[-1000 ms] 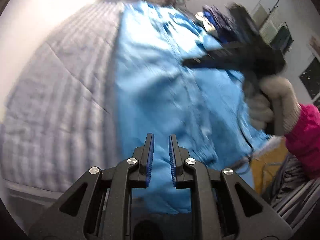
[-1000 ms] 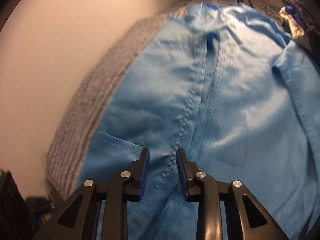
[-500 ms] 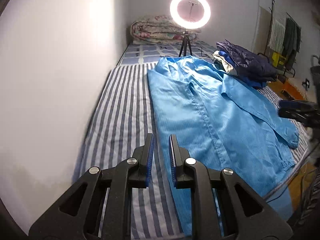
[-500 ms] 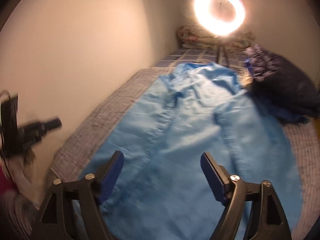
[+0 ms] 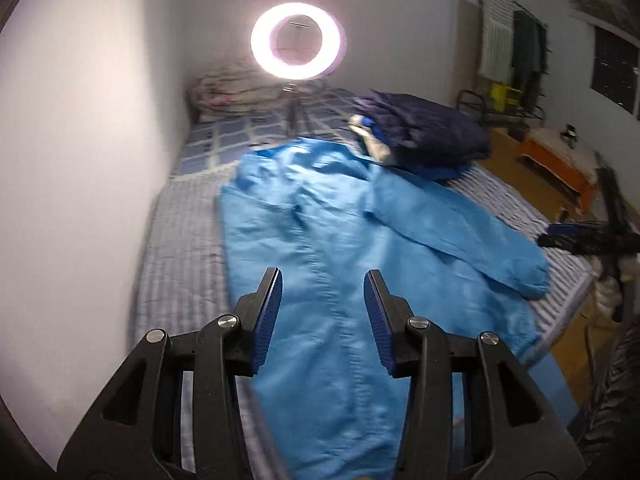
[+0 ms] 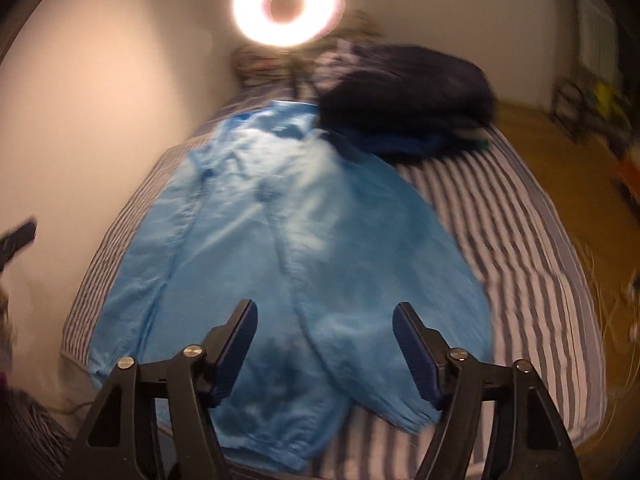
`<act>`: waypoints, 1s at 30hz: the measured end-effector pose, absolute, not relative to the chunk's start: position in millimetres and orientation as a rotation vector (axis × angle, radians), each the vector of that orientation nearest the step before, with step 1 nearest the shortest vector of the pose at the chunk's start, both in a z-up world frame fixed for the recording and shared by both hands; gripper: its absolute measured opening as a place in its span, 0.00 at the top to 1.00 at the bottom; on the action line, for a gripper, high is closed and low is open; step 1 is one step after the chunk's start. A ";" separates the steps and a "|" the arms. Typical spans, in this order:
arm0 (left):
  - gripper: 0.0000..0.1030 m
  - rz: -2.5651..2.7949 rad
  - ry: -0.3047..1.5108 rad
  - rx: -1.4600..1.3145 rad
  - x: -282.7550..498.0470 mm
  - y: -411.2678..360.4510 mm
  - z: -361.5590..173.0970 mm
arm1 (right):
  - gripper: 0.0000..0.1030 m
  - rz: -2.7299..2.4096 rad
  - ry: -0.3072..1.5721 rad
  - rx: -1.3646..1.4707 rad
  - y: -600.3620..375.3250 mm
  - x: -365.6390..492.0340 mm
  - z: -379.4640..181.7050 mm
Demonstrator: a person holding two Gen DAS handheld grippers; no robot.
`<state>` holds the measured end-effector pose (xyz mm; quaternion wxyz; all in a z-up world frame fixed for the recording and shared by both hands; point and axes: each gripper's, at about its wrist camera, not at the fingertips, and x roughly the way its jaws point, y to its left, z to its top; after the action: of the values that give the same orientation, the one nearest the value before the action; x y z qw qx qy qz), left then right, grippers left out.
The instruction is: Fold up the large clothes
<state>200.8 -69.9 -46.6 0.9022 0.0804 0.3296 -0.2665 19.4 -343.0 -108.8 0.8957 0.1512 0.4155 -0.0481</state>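
Note:
A large light-blue garment (image 5: 340, 260) lies spread lengthwise on the striped bed (image 5: 184, 264). One sleeve (image 5: 460, 240) reaches toward the bed's right edge. My left gripper (image 5: 323, 276) hovers above the garment's near end; its jaws are opening and nothing is between them. In the right wrist view the same garment (image 6: 280, 240) fills the bed's left half. My right gripper (image 6: 325, 308) hangs over its near hem and cuffs, jaws wide but closing, with nothing between them. The right gripper's black body (image 5: 580, 236) also shows at the right edge of the left wrist view.
A dark navy jacket pile (image 5: 424, 136) sits at the bed's far right, touching the garment's top. A lit ring light (image 5: 298, 40) on a tripod stands at the bed's head, before a folded quilt (image 5: 232, 88). A wall runs along the left; wooden floor (image 6: 580, 184) lies right.
Both grippers pulled up and back from close over the blue garment, so the whole bed now shows. The left jaws went from nearly shut to apart; the right jaws spread wide.

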 end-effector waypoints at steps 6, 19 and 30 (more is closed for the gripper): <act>0.58 -0.665 0.793 0.043 191.3 -116.8 -70.2 | 0.29 -0.230 0.890 0.500 -413.9 -3.6 -146.7; 0.58 -0.734 0.986 -0.068 205.9 -154.7 -133.3 | 0.29 -0.249 0.934 0.862 -479.1 -15.9 -215.7; 0.58 -0.710 0.998 -0.090 221.5 -148.8 -145.7 | 0.97 -0.235 0.898 0.692 -433.9 11.5 -180.6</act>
<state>221.5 -148.8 -145.7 0.8172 -0.0423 0.4684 -0.3333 11.5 -433.9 -180.6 0.8371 0.3271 0.4241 -0.1112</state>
